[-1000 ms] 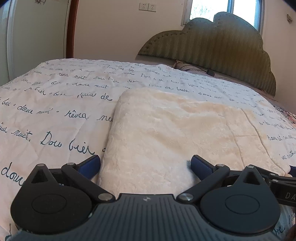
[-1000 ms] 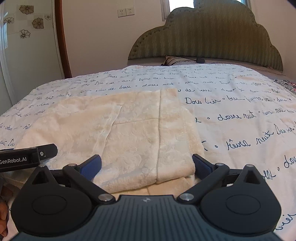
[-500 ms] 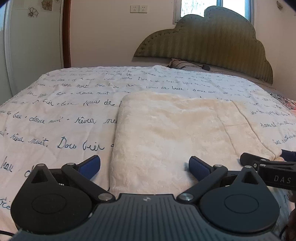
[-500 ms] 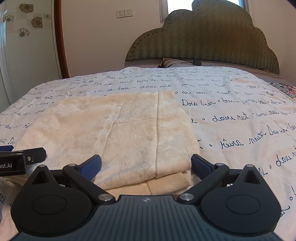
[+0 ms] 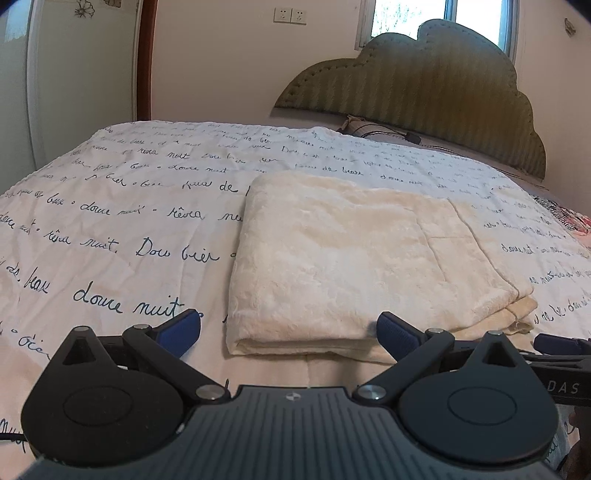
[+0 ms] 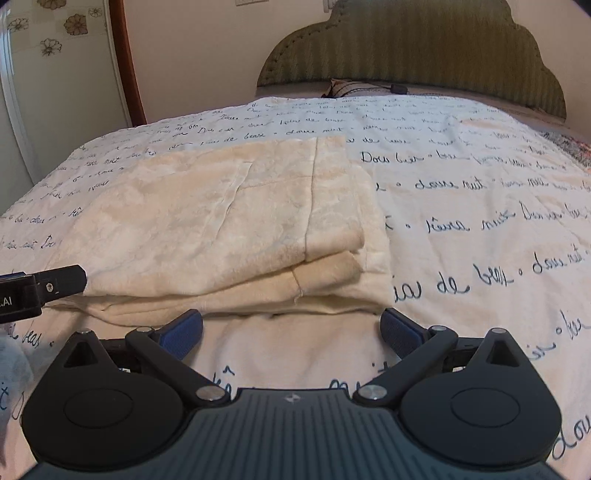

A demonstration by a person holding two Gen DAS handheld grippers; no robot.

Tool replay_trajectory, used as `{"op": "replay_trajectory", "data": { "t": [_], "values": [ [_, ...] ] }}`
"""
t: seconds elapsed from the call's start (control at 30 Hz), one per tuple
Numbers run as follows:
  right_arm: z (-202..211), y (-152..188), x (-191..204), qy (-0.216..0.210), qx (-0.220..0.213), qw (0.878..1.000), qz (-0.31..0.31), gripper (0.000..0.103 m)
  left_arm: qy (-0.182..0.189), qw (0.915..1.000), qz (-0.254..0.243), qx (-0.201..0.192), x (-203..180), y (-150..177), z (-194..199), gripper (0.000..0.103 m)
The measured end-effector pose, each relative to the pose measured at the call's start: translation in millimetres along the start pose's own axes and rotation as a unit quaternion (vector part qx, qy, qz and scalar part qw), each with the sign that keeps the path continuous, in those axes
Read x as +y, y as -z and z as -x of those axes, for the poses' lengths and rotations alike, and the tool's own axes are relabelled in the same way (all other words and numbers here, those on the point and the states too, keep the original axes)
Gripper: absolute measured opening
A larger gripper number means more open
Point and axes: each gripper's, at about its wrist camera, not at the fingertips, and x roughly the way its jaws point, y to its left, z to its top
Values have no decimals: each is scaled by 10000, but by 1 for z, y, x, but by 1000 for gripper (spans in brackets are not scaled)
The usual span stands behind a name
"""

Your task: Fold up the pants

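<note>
We see the folded pants (image 5: 354, 258) flat on the bedspread (image 5: 110, 229); our left gripper (image 5: 288, 330) and right gripper (image 6: 291, 326), fingers spread apart, sit just before them.

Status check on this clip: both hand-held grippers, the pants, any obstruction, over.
Left hand-held gripper open, empty, short of the pants. Right hand-held gripper open, empty. Pants folded in layers, flat on the bedspread. Nothing in the way.

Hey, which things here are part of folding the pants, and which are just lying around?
Part of the job: folded cream pants, left gripper, right gripper, both open.

Just there: script-printed bedspread, green headboard, patterned pillow, wall sockets.
</note>
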Motion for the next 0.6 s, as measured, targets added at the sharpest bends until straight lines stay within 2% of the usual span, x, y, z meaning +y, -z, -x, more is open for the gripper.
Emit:
{"op": "replay_trajectory", "data": {
  "t": [0.13,0.6],
  "values": [
    [16,6,-3,5,-123,9998,-131,103,-41,9999,-92,30,0,7,7,103],
    [50,16,12,-74,-346,9988,335,103,-121,9995,-220,187,2,27,12,103]
  ]
}}
